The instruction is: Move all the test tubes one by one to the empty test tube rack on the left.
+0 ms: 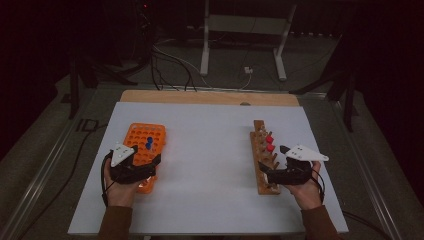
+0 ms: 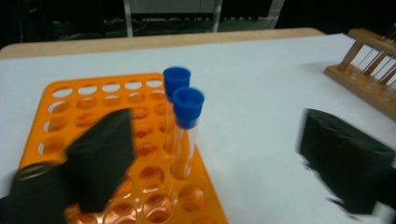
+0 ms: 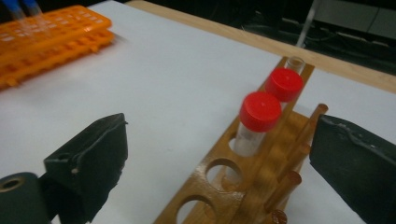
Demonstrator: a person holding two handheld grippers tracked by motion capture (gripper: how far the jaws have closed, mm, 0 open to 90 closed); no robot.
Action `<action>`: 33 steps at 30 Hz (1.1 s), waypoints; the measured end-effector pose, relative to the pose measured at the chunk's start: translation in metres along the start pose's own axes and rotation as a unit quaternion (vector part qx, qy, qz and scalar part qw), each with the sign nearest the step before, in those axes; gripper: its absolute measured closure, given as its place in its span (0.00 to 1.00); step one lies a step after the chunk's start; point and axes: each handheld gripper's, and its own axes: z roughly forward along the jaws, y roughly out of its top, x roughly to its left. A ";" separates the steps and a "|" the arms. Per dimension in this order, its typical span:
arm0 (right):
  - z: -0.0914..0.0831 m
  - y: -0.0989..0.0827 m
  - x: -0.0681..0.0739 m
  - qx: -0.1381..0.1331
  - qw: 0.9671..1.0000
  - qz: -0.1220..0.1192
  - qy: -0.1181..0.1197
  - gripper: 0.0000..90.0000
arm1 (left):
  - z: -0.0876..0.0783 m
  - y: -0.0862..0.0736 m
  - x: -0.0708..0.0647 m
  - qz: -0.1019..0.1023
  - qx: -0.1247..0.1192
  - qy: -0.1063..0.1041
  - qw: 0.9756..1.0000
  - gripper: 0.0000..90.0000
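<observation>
While the left gripper [image 2: 205,154] hangs wide open and empty over the orange rack [image 2: 88,100], the right gripper [image 3: 219,163] gapes just as wide at the wooden rack [image 3: 243,186]; its nearest red-capped tube [image 3: 259,112] stands upright, straight ahead between the jaws; the left gripper view reveals two blue-capped tubes [image 2: 187,105] standing upright in the orange rack; the high view shows them as specks.

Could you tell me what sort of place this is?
Probably a lab bench set up for a test-tube handling trial: an orange rack with blue-capped tubes, a wooden rack with red-capped tubes, and cables on the floor behind.
</observation>
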 end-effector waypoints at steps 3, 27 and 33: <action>0.006 -0.001 -0.004 0.007 1.000 0.008 -0.011 0.16 | -0.003 0.002 -0.006 0.008 -0.012 0.000 1.000 0.00; 0.027 -0.002 -0.019 0.024 0.999 0.033 -0.022 0.83 | -0.004 0.018 -0.040 0.050 -0.034 -0.026 0.998 0.01; 0.020 0.004 -0.019 0.013 0.999 0.031 -0.021 0.83 | 0.000 0.022 -0.048 0.053 -0.034 -0.038 0.997 0.01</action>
